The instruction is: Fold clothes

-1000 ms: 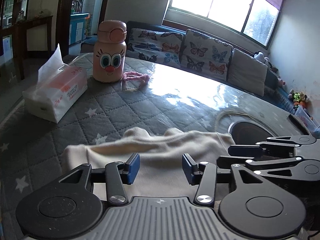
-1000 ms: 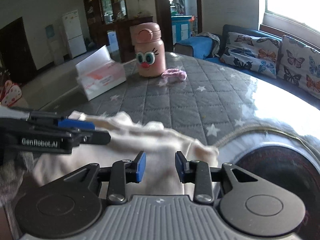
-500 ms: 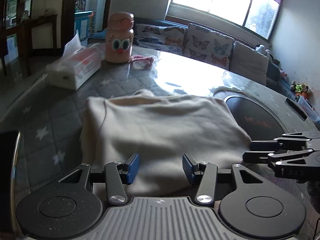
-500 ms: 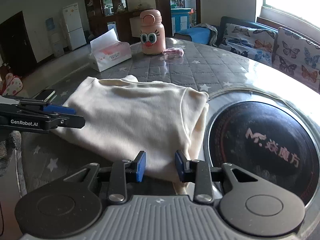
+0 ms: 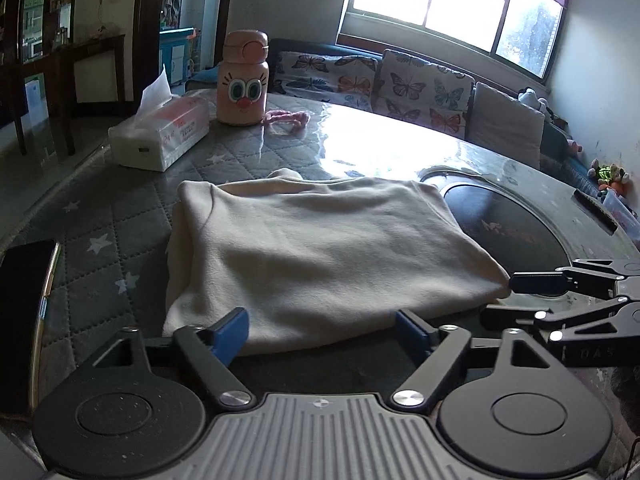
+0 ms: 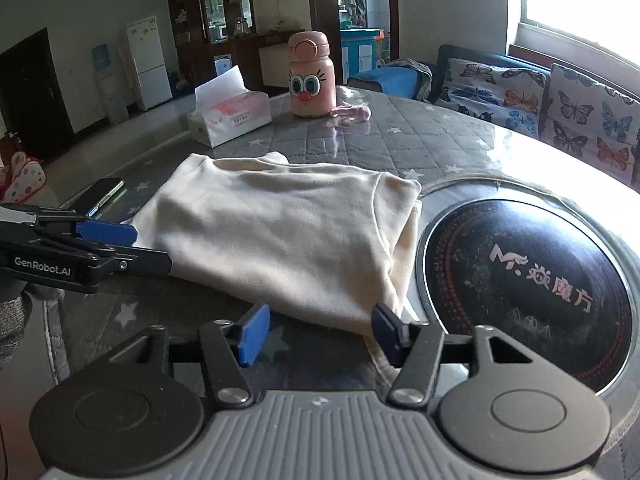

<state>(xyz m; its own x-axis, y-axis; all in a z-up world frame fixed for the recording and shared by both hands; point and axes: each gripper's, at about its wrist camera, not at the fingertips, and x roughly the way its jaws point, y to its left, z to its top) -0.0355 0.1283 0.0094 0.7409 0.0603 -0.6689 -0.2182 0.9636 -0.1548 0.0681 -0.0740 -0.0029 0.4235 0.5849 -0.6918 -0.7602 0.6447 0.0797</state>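
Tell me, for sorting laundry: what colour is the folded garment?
Plain cream fleece garment, no pattern; the right wrist view shows it best.

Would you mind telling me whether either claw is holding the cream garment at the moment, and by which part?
Nothing is held. Both the left claw and right claw are opening, pads clear of the folded cream garment, whose near edge lies between them.

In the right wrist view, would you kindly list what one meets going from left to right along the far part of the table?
Tissue box → pink bottle → pink cord.
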